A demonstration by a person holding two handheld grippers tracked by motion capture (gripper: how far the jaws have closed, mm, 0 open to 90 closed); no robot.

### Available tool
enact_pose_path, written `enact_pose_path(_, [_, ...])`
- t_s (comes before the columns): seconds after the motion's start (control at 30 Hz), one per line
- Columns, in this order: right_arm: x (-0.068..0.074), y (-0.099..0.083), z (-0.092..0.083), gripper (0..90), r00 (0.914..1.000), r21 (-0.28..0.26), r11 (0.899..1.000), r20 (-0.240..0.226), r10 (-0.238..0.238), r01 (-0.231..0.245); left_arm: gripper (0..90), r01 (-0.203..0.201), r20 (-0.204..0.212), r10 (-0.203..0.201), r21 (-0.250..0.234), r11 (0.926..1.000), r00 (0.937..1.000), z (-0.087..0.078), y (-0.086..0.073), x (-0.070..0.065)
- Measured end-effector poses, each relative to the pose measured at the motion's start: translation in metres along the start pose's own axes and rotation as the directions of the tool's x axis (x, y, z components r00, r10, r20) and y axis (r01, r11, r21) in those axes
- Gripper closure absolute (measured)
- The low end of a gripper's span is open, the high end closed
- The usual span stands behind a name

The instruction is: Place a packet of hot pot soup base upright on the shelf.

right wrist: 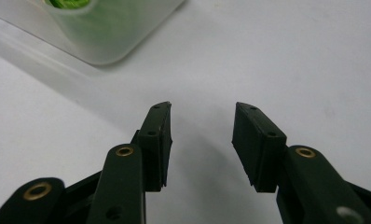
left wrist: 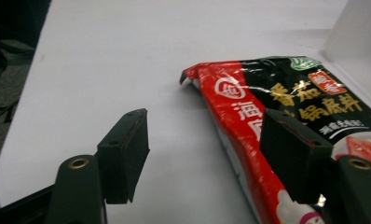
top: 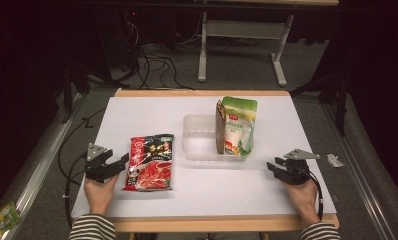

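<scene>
White table (top: 137, 115): largest surface, all items sit on it.

Clear plastic tray (top: 199, 142), mid-table. Contents: one green-and-white pouch (top: 237, 127) standing upright against the tray's right wall; rest of the tray holds nothing else visible.

Red-and-black hotpot seasoning packet (top: 150, 162) lies flat on the table, left of the tray, apart from it.

Left gripper (top: 118, 164): just beside the packet's left edge. Left gripper view: jaws spread, one jaw over bare table, the other over the packet (left wrist: 249, 121); pads not pressing on it.

Right gripper (top: 274, 167): near the tray's right front corner, jaws apart, only bare table between them.
</scene>
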State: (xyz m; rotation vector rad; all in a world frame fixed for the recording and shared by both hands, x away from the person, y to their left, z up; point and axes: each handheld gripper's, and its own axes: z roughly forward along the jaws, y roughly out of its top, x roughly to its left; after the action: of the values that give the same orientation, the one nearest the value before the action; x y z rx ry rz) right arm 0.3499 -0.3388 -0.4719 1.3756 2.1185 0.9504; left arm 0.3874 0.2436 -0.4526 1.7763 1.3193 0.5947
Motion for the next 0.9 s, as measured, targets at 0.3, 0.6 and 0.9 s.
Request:
enact_pose_path(0.3, [0.002, -0.005, 0.005, 56.8, 0.9996, 0.018, 1.0, 0.013, -0.025, 0.024, 38.8, -0.111, -0.006, 0.112, 0.105, 0.9883, 0.9937, 0.025, 0.023, -0.016])
enact_pose_path(0.6, [0.003, -0.006, 0.006, 55.3, 0.9994, 0.015, 1.0, 0.024, -0.026, 0.025, 39.9, -0.096, -0.026, 0.102, 0.183, 0.9784, 0.9944, 0.05, 0.035, -0.01])
enact_pose_path(0.9, [0.004, -0.006, 0.005, 54.6, 0.9986, 0.013, 0.999, 0.035, -0.04, 0.039, 35.3, -0.026, -0.018, 0.03, 0.213, 0.9768, 0.9994, 0.07, 0.038, 0.0])
